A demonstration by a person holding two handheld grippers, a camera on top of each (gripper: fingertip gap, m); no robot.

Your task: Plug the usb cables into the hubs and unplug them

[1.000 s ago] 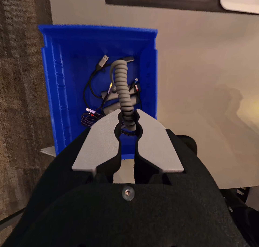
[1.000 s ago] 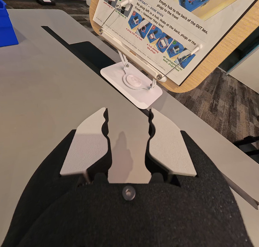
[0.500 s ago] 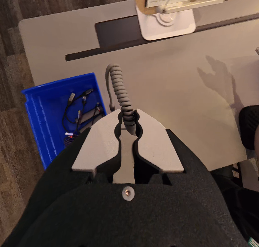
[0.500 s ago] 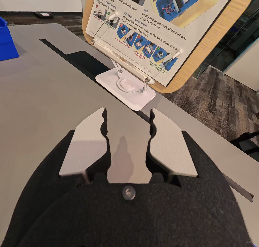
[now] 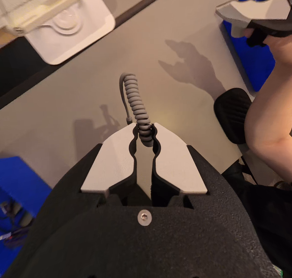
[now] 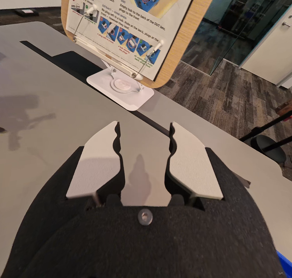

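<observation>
Swung away from the blue bin (image 5: 19,191) since a second ago, so the left gripper (image 5: 144,125) now hangs over the bare tabletop (image 5: 79,96), jaws clenched on one coiled grey cable (image 5: 137,106), probably carrying it out to work in the open. No hub in view yet. Right gripper (image 6: 144,125) waits empty, jaws spread wide, facing one instruction board (image 6: 126,25).

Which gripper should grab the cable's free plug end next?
Right gripper: it is open and empty above the table. The left gripper is already shut on the coiled cable.
</observation>
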